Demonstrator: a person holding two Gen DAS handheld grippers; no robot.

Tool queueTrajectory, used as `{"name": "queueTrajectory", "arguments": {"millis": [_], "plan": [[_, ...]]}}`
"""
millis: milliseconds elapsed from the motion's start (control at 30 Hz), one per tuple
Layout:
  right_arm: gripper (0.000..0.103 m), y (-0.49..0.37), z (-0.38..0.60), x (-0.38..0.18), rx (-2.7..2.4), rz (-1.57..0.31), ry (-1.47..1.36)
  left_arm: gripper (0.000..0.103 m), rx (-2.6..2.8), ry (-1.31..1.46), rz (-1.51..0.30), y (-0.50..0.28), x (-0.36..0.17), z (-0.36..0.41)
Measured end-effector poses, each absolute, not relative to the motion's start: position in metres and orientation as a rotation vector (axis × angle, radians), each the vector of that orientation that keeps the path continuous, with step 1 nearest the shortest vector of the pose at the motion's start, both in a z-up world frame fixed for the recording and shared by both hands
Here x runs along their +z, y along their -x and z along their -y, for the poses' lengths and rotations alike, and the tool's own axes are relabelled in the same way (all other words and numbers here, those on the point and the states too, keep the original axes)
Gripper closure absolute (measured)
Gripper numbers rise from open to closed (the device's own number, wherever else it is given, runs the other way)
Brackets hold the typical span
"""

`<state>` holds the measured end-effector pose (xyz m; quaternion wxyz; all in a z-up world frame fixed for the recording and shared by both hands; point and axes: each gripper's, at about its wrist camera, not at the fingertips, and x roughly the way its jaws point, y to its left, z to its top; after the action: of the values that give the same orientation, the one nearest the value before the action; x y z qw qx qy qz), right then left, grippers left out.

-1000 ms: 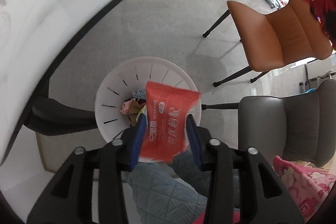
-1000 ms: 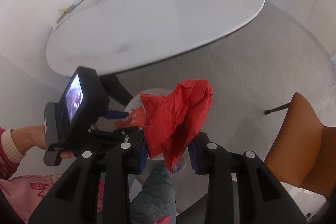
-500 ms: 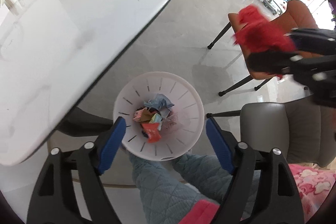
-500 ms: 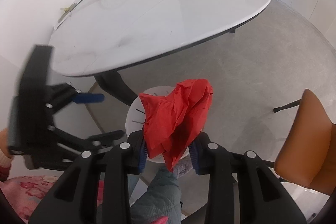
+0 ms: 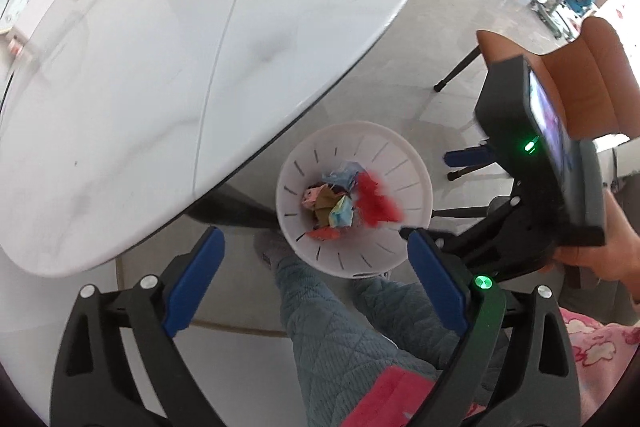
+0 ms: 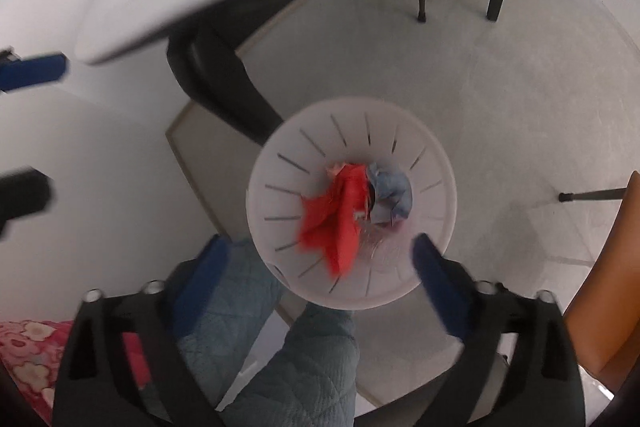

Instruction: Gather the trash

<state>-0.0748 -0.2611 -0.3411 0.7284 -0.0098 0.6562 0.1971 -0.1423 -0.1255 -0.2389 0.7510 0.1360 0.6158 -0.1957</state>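
Now both grippers stand wide over the white slotted bin (image 6: 432, 163), and the red crumpled sheet (image 6: 340, 219) is inside it.

Round and smooth-walled, with thin slits fanned around its sides, the bin sits on the pale floor beside the dark table leg (image 6: 224, 83), under the edge of the glossy white oval table (image 5: 180, 47). At its bottom lies a heap of wrappers (image 5: 332, 205): pink, tan, light blue, a small orange-red one, and the blurred red sheet on top. Jaws on the right gripper (image 6: 320, 259) have just been opening and nothing is between them; those of the left gripper (image 5: 316, 259) have just been opening too, blue pads bare. Quilted grey-blue trouser legs (image 5: 340, 339) show below.
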Motion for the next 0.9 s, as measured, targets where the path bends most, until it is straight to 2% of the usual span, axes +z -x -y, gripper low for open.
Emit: {"name": "queueTrajectory", "arguments": {"millis": [267,433,633,900], "plan": [[0.002,0.071,0.260,-0.325,0.375,-1.452,0.063,0.014,-0.343,-0.265,-1.335,0.138,-0.227,0.116],[0.002,0.061,0.268,-0.275,0.345,-1.379,0.097,0.014,-0.300,-0.241,-1.290,0.135,-0.196,0.113],[0.002,0.048,0.266,-0.212,0.321,-1.296,0.116,0.008,-0.280,-0.225,-1.213,0.128,-0.150,0.111],[0.002,0.027,0.250,-0.142,0.296,-1.162,0.148,0.008,-0.243,-0.216,-1.128,0.111,-0.104,0.099]]}}
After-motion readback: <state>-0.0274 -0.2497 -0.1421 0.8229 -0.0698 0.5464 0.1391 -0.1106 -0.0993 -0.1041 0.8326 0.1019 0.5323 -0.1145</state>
